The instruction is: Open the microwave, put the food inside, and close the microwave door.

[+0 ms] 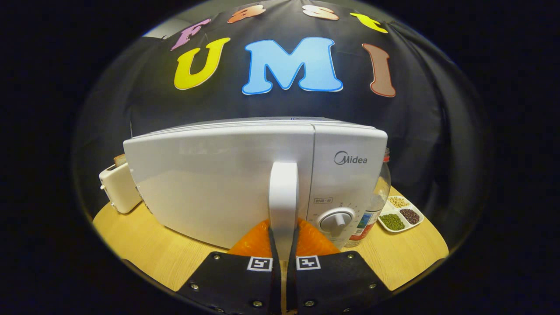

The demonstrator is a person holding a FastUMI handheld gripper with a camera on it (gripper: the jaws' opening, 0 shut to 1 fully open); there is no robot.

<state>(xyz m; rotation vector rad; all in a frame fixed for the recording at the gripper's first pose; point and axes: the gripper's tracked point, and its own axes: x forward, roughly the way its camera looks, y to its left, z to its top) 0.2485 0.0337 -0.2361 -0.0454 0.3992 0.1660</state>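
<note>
Claw point(283, 249): both fingers are closed against the vertical door handle point(283, 197) of the microwave point(218, 183), one on each side, clamping its lower end. The handle rises from between the fingers toward 12 o'clock.

Microwave: white, standing on the wooden counter point(144, 245) directly ahead of the claw. Its door point(210, 183) spreads from the handle toward 9 o'clock. Whether the door is fully seated or slightly ajar cannot be told. The control panel lies at 2 o'clock from the fingertips, with a round dial point(336, 221) low on it.

Surroundings: a white toaster point(118, 188) sits at 10 o'clock, just beside the microwave's left end, with something brown showing at its top. A clear bottle point(376, 201) with a red cap stands at 2 o'clock, partly hidden behind the microwave's right side. Beyond the bottle, at 3 o'clock, a white divided dish point(402, 214) holds green, dark and pale grains in separate compartments.
</note>
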